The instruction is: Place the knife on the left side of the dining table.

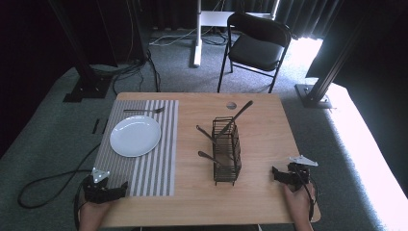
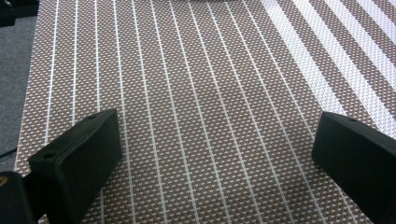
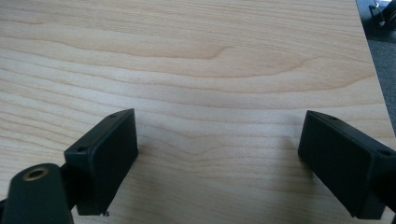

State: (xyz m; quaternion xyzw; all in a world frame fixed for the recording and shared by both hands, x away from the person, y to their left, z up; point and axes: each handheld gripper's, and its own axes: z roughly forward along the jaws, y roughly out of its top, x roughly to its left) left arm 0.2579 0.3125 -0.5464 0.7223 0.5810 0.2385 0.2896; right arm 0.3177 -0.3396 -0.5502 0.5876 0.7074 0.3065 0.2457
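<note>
On table centre: black wire cutlery caddy [image 1: 226, 151] holds dark-handled utensils.
Upper left: round white plate [image 1: 135, 135], silver fork [image 1: 144, 110] on striped woven placemat [image 1: 159, 163].
Fingers: left gripper [image 1: 121, 188], right gripper [image 1: 276, 172] wide open, empty.
Progress: seemingly barely begun.

Both hands rest low, left claw [image 1: 117, 191] and right claw [image 1: 279, 174] gaping (nothing between jaws).

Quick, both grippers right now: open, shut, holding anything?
Left gripper: open, holding nothing, over the striped placemat.
Right gripper: open, holding nothing, over the bare wooden table.
</note>
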